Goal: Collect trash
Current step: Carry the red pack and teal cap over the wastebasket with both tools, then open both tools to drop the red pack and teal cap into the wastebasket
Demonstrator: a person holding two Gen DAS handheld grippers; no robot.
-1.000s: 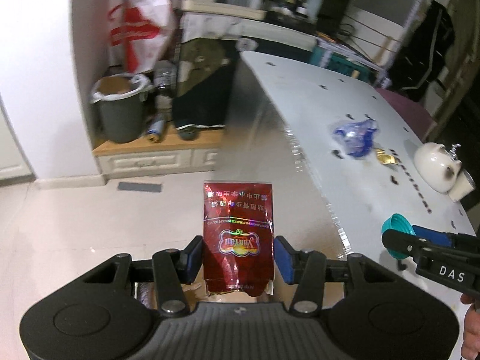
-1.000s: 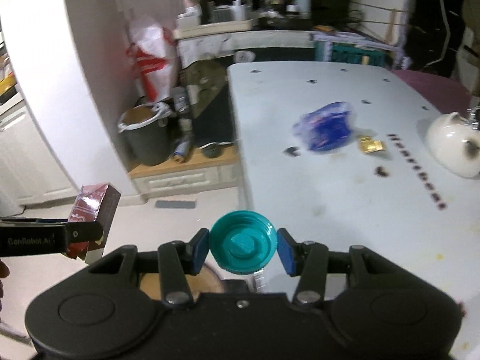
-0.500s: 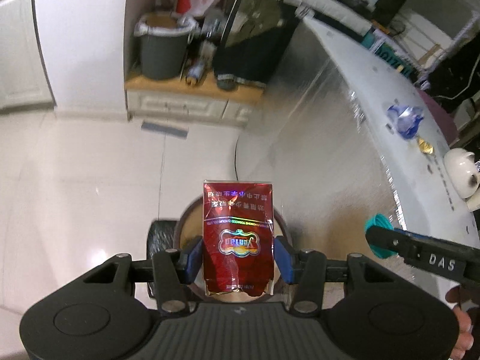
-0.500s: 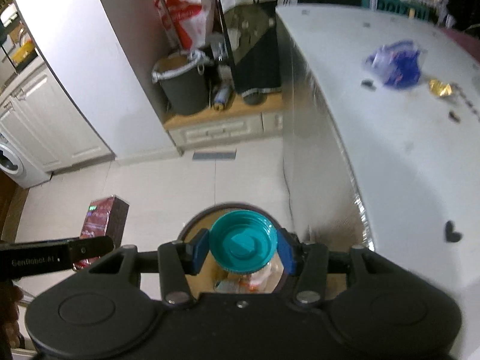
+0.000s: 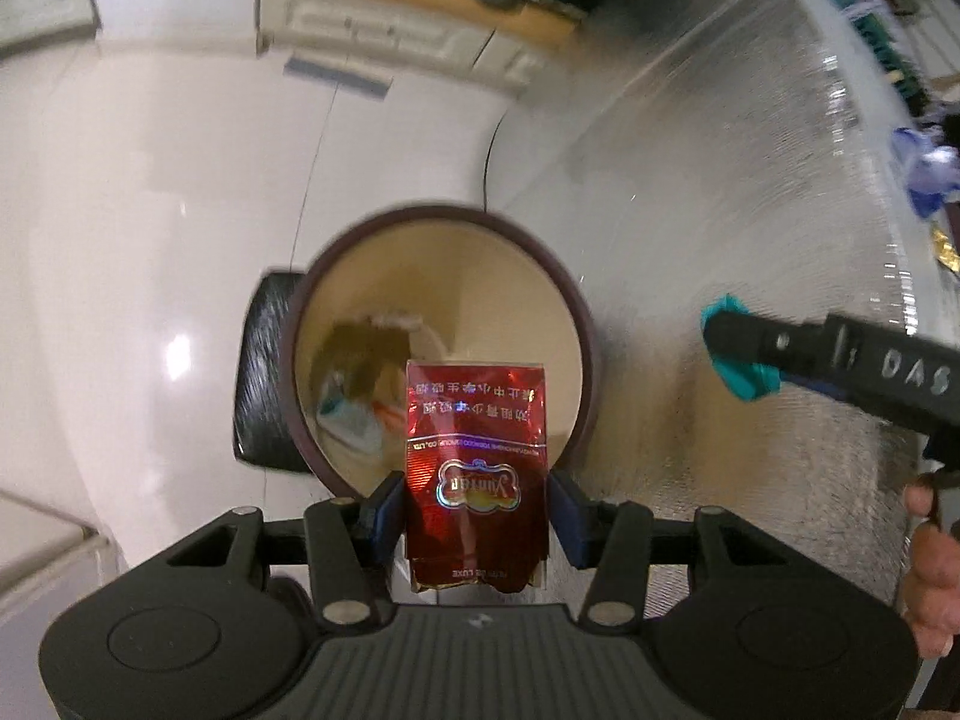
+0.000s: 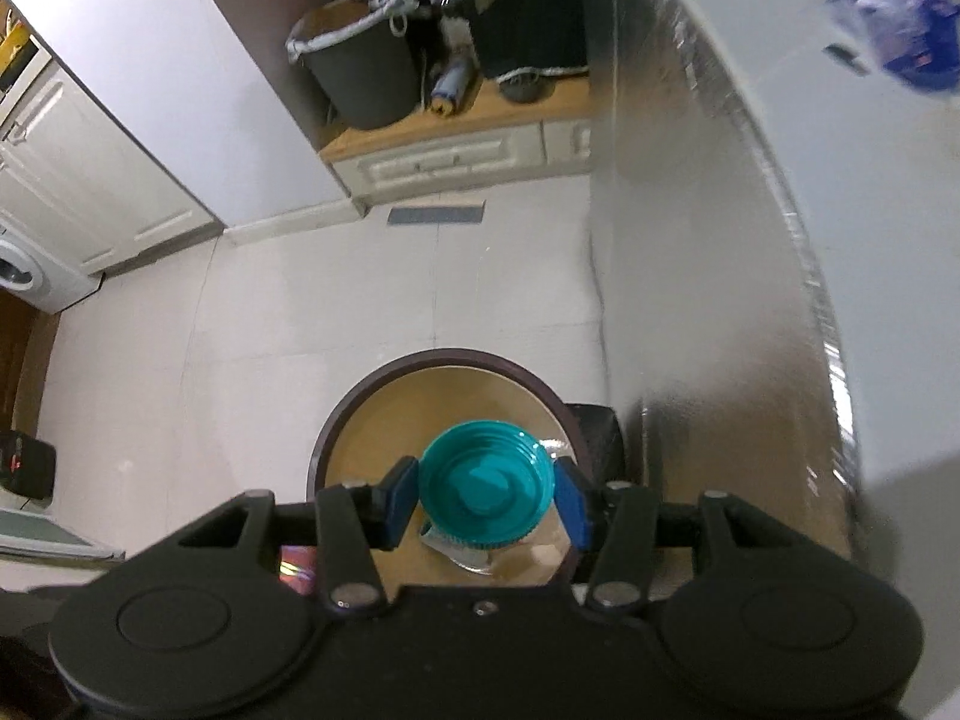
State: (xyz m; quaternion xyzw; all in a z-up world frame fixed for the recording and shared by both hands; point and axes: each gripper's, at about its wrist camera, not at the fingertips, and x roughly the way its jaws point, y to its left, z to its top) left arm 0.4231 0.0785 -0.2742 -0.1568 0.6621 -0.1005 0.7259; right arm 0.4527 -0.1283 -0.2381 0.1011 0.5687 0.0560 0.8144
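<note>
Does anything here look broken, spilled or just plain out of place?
Only small things. The red packet in the left gripper is upside down, its lettering inverted, and its lower end is torn and crumpled. On the white table, a crumpled blue wrapper lies loose. The teal cap in the right gripper looks intact.

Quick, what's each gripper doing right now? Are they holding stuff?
Left gripper: shut on the red pack, above the bin.
Right gripper: shut on the teal lid, also over the bin.
</note>
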